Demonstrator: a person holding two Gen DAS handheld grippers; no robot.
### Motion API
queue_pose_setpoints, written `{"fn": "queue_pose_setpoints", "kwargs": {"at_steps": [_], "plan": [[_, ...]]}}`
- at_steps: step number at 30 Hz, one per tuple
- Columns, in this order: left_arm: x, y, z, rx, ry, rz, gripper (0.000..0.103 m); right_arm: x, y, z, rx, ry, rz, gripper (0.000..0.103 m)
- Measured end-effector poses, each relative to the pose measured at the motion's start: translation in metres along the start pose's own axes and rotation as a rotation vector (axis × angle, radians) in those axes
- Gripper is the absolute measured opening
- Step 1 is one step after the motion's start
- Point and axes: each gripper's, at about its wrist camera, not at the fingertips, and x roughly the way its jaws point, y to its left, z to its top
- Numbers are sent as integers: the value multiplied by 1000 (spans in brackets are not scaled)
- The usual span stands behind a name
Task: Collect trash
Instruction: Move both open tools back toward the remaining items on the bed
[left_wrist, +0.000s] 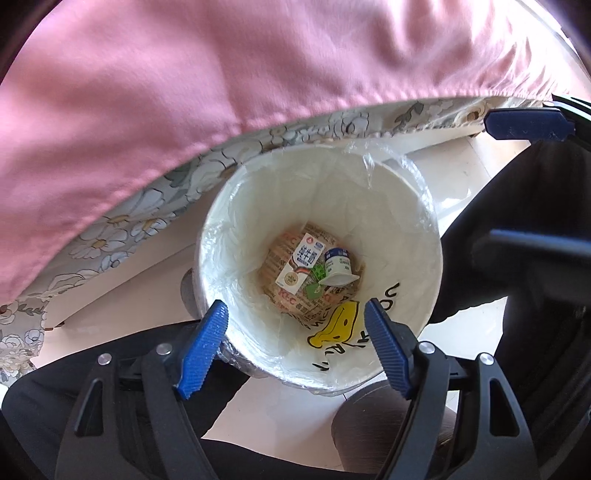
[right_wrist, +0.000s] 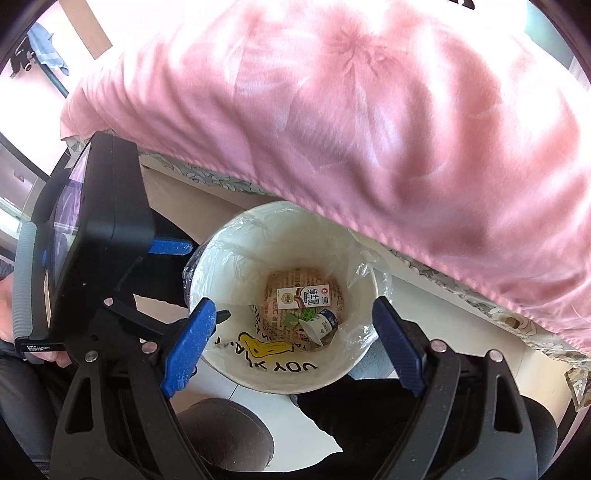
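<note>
A white trash bin (left_wrist: 406, 236) with a clear liner and a yellow duck print stands on the floor beside the bed; it also shows in the right wrist view (right_wrist: 229, 266). At its bottom lie a milk carton (left_wrist: 301, 264), a small yogurt cup (left_wrist: 338, 267) and a printed paper bag (left_wrist: 284, 299); the right wrist view shows the carton (right_wrist: 303, 297) and the cup (right_wrist: 323, 325) too. My left gripper (left_wrist: 297, 347) is open and empty above the bin's near rim. My right gripper (right_wrist: 295, 347) is open and empty above the bin.
A pink bedspread (left_wrist: 221, 74) over a floral sheet (left_wrist: 110, 229) overhangs the bin's far side. The person's dark trousers (left_wrist: 110, 369) and slippers (right_wrist: 225, 439) flank the bin on the pale floor. The left gripper's body (right_wrist: 96, 229) is at the right view's left.
</note>
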Motion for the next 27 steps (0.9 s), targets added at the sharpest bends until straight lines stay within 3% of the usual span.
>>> {"fn": "queue_pose_setpoints", "kwargs": {"at_steps": [3, 7, 15, 18, 23, 27], "plan": [[-16, 5, 1, -21, -44, 5, 81, -18, -4, 4, 20, -51, -3, 85], [-42, 22, 7, -109, -120, -52, 83, -46, -14, 11, 55, -133, -18, 85], [-89, 58, 13, -403, -330, -86, 83, -88, -29, 26, 74, -234, -59, 85], [-101, 58, 23, -419, -338, -86, 83, -97, -34, 29, 75, -251, -70, 85], [-130, 42, 49, -323, -417, 37, 83, -111, -43, 39, 69, -279, -87, 85], [-151, 34, 83, -280, -449, 73, 83, -129, -51, 51, 68, -317, -102, 85]]}}
